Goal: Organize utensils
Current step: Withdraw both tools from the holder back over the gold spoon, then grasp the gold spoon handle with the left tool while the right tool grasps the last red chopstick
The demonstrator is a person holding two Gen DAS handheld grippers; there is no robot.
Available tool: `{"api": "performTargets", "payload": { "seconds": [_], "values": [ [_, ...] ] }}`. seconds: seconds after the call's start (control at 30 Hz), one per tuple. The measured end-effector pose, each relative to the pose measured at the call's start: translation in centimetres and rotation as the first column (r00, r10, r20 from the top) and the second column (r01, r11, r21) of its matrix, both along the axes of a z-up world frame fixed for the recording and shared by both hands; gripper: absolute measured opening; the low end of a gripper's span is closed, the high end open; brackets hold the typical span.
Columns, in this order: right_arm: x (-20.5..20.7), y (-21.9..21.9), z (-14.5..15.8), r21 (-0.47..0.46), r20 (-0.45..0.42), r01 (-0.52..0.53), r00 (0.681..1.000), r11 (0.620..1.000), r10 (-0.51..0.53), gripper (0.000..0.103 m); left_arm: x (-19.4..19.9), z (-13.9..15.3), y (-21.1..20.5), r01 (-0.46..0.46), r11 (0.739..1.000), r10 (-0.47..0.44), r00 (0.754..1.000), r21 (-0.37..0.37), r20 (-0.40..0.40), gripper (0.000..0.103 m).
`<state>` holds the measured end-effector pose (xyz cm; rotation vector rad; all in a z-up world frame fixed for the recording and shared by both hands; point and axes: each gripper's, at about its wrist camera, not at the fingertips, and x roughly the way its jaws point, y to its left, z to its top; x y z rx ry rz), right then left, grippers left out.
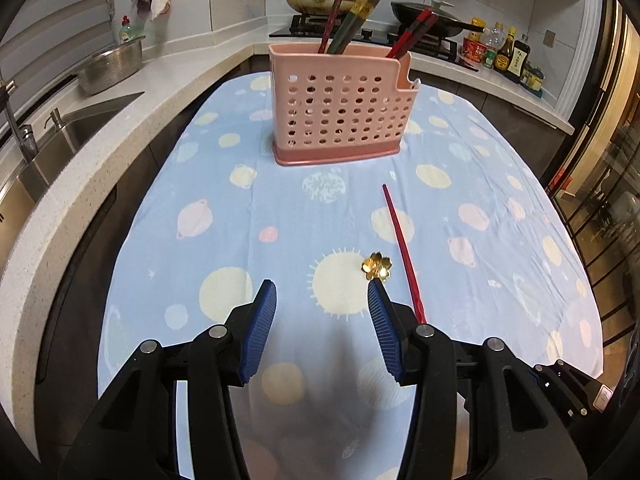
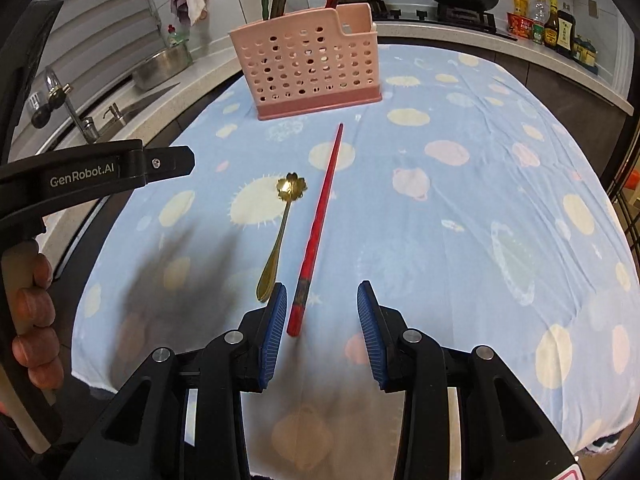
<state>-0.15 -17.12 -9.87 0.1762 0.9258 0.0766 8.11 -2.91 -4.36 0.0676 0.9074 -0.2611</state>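
A pink perforated utensil holder (image 1: 340, 112) (image 2: 308, 64) stands on the blue planet-print cloth, with several chopsticks (image 1: 360, 16) upright in it. A single red chopstick (image 1: 402, 250) (image 2: 318, 224) lies on the cloth, and beside it a gold spoon (image 2: 280, 232) with a flower-shaped bowl (image 1: 377, 266). My left gripper (image 1: 322, 292) hovers open above the cloth; its right finger hides the spoon's handle. My right gripper (image 2: 322, 294) is open with the chopstick's thick end between its fingers, untouched; the spoon's handle tip lies just left of its left finger (image 2: 276, 320).
A stone counter with a sink (image 1: 68, 136) and a steel colander (image 1: 110, 66) runs along the left. Behind are a stove with pans (image 1: 432, 16) and sauce bottles (image 1: 508, 54). A hand (image 2: 34, 316) holds the left gripper's handle. The cloth-covered table's edge (image 1: 132, 240) drops off on the left.
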Motion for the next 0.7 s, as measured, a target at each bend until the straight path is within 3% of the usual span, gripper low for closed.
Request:
{"api": "performTargets", "payload": {
  "seconds": [0.5,0.7],
  "values": [
    [1.1,1.4,-2.3,-0.022,-0.041,-0.026,0.999,0.999,0.025,0.033,-0.9,-3.2,0.0,-0.002,0.999,0.005,0.998,0.044,-0.061,0.045],
    [1.4,1.2,-2.5,-0.049,-0.035,-0.028,0.999,0.998,0.026,0.018,-0.8,-3.7,-0.3,0.005,0.999,-0.001,0.997,0.049,-0.075,0.045]
  ]
}}
